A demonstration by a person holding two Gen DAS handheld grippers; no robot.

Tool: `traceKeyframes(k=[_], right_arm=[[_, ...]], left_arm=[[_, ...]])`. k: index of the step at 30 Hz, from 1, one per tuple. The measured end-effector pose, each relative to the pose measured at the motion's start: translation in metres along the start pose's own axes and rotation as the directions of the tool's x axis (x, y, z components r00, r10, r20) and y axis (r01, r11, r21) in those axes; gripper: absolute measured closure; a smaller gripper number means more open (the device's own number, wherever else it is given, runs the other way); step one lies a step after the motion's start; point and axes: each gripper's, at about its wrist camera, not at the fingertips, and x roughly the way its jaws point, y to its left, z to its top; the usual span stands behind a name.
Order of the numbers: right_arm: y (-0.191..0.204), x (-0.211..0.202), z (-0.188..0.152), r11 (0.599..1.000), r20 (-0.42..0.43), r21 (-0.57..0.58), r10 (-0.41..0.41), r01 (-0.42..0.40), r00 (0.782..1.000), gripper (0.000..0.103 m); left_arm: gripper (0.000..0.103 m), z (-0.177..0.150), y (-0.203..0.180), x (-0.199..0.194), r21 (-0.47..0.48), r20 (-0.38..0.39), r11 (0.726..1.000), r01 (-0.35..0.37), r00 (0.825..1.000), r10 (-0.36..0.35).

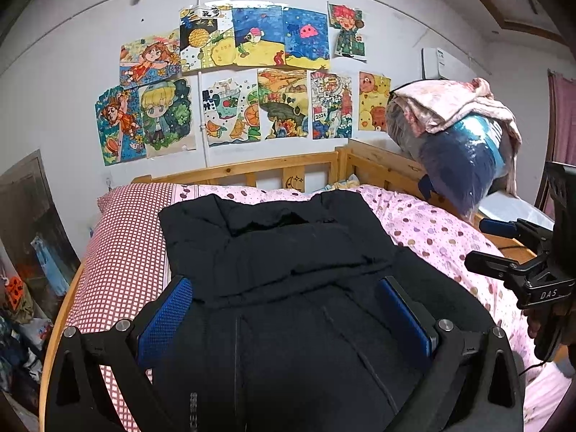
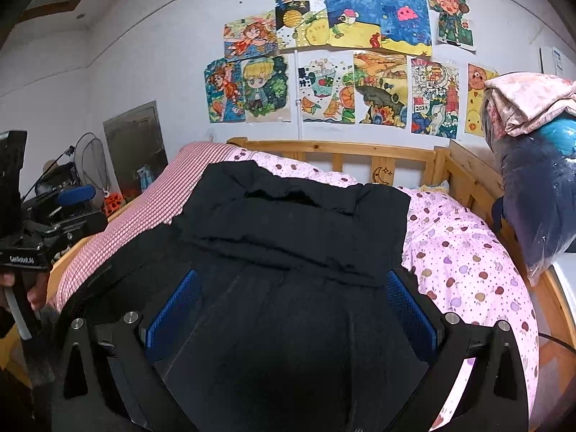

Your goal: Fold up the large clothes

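On the bed (image 1: 432,230), a black coat (image 1: 288,252) lies flat for folding — left gripper (image 1: 284,309) and right gripper (image 2: 291,306) hover, fingers apart.

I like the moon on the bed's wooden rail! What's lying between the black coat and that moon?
Only the pink dotted quilt lies between the black coat and the moon carving; the left wrist view shows it.

The black jacket (image 1: 288,259) was matt, quilted cloth. Under it the pink dotted sheet (image 1: 432,230) looked like soft cotton, the checked pillow (image 1: 126,237) woven cloth. The bed frame (image 1: 273,167) was pale, bare wood. The left gripper (image 1: 284,309) had matt black plastic arms, blue textured pads (image 1: 169,309) and bright metal bolts (image 1: 444,324). The bundle (image 1: 460,158) at the bed's far right corner was wrapped in glossy plastic.
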Motion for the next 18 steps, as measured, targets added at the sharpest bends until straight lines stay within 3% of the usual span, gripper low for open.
traceKeyframes(k=[10, 18], right_arm=[[0.017, -0.032, -0.028, 0.998, 0.018, -0.061, -0.008, 0.009, 1.0, 0.002], [0.025, -0.052, -0.052, 0.996, 0.043, -0.092, -0.018, 0.022, 0.999, 0.002]], left_arm=[[0.0, -0.028, 0.002, -0.019, -0.001, -0.026, 1.0, 0.011, 1.0, -0.011], [0.0, -0.056, 0.0, -0.032, 0.059, -0.065, 0.998, 0.035, 0.997, -0.031]])
